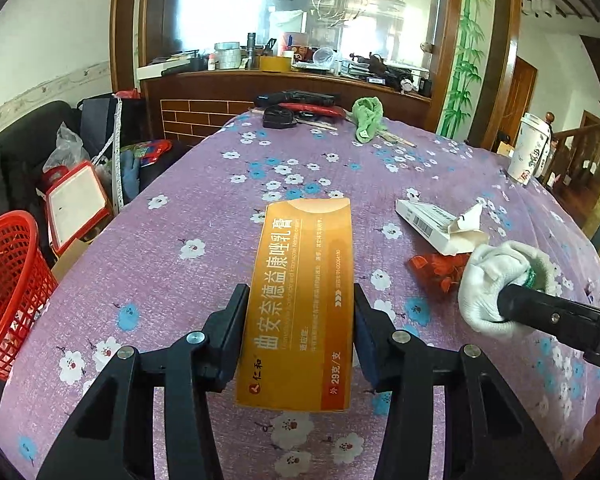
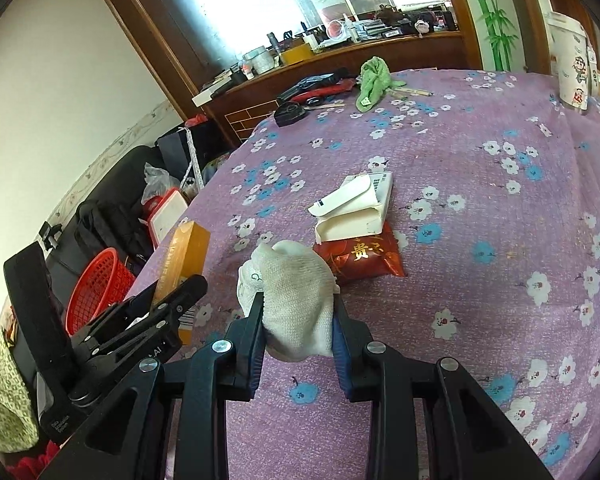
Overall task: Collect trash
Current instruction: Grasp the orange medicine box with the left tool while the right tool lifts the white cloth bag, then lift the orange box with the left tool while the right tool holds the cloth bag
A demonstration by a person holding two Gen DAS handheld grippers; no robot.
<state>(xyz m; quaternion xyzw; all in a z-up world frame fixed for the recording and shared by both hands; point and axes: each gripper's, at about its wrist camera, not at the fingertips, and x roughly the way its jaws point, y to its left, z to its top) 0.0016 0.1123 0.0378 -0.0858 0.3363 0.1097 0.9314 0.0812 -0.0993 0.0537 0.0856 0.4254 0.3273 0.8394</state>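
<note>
My left gripper [image 1: 300, 300] is shut on a long orange medicine box [image 1: 300, 304] and holds it over the purple flowered tablecloth [image 1: 188, 208]. My right gripper [image 2: 298, 300] is shut on a balled white cloth glove [image 2: 294, 292]; the glove also shows at the right of the left wrist view [image 1: 496, 280]. Beyond the glove lie a red foil packet [image 2: 364, 258] and a torn white carton [image 2: 356, 212]. A red mesh basket [image 1: 8, 280] stands off the table's left edge, and also shows in the right wrist view [image 2: 96, 288].
A green rag [image 1: 366, 118], black and red items [image 1: 300, 106] and chopsticks lie at the table's far end. A paper cup [image 1: 530, 148] stands at the far right edge. A dark sofa with bags and a red-framed tray [image 1: 76, 204] is on the left.
</note>
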